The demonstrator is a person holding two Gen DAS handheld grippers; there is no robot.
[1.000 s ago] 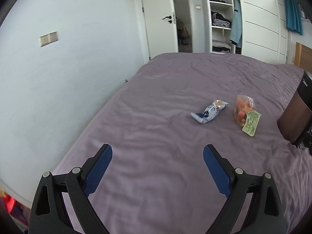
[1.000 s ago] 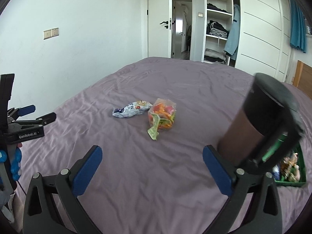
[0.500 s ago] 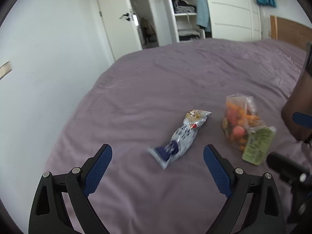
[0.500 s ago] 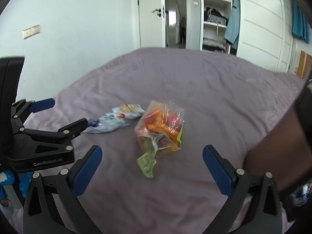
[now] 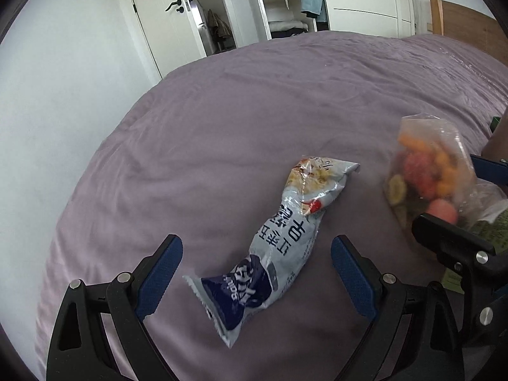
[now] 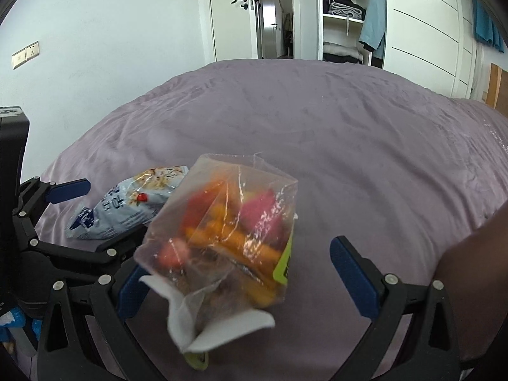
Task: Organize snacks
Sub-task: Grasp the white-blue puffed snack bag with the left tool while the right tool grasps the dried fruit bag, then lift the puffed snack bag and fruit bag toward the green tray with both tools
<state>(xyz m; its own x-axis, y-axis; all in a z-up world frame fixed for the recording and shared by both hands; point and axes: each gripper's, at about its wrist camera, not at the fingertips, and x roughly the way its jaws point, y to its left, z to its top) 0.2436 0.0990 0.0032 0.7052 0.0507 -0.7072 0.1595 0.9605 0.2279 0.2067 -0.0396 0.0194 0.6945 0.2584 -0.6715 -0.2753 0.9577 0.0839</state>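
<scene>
A long white and blue snack packet (image 5: 279, 238) lies on the purple bed (image 5: 222, 127). My left gripper (image 5: 255, 273) is open and its blue pads stand on either side of the packet's lower end. A clear bag of colourful dried fruit (image 6: 225, 231) with a green label lies to the packet's right; it also shows in the left wrist view (image 5: 425, 177). My right gripper (image 6: 244, 279) is open around this bag. The packet (image 6: 133, 203) and the left gripper's frame (image 6: 47, 247) show at the left of the right wrist view.
A dark brown cylinder (image 6: 470, 279) stands close on the right. A white wall (image 5: 63, 95) runs along the bed's left edge. A door (image 6: 235, 12) and an open wardrobe (image 6: 343, 16) are beyond the bed's far end.
Both grippers have moved forward and down toward the bed. The packet now sits between my left fingers and the fruit bag between my right fingers. Both stay open.
</scene>
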